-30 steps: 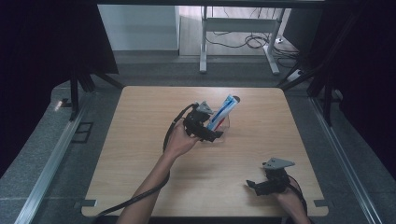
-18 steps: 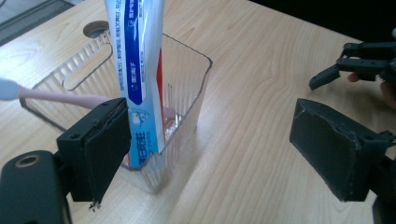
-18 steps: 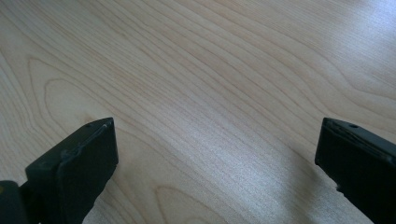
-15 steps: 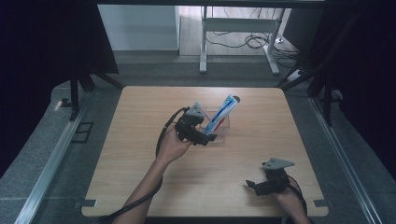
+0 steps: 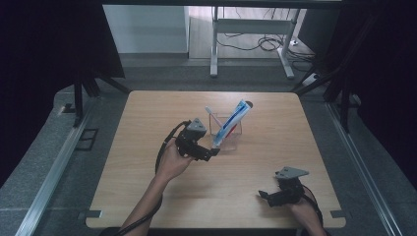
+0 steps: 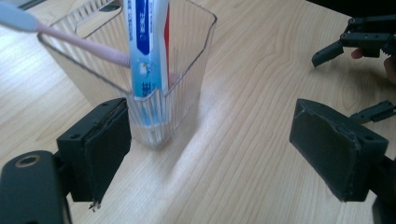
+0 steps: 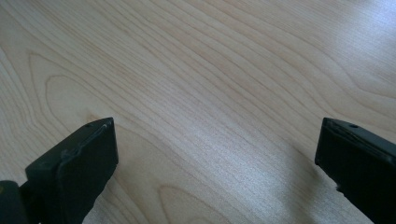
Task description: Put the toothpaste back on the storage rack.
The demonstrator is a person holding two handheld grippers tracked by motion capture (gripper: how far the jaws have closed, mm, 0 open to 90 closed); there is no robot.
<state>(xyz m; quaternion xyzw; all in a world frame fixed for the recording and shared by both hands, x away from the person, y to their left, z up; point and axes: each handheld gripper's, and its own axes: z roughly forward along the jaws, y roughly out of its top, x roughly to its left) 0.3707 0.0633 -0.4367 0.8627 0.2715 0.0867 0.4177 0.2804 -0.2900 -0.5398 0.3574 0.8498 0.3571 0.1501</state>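
Note:
A clear plastic cup (image 5: 230, 133) stands near the middle of the wooden table (image 5: 147, 196). In it lean a blue and white toothpaste tube (image 5: 232, 121) and a pink toothbrush (image 5: 210, 113) with a white head. My left gripper (image 5: 210, 152) is open just in front and to the left of the cup, with nothing between its jaws. In the left gripper view the cup (image 6: 182, 70), tube (image 6: 148, 42) and toothbrush (image 6: 79, 42) sit just beyond the left jaw of that gripper (image 6: 210, 144). My right gripper (image 5: 264, 195) rests open near the table's front right; its own view shows the right gripper (image 7: 217, 163) over bare wood.
Beyond the cup, the left gripper view shows the other gripper (image 6: 355, 42) held in a hand. Dark curtains flank the table, and a metal frame with cables (image 5: 251, 29) stands on the floor behind its far edge.
My left gripper has drawn back from the cup toward the person and to the left. The tube stays leaning in the cup. The right gripper has hardly moved.

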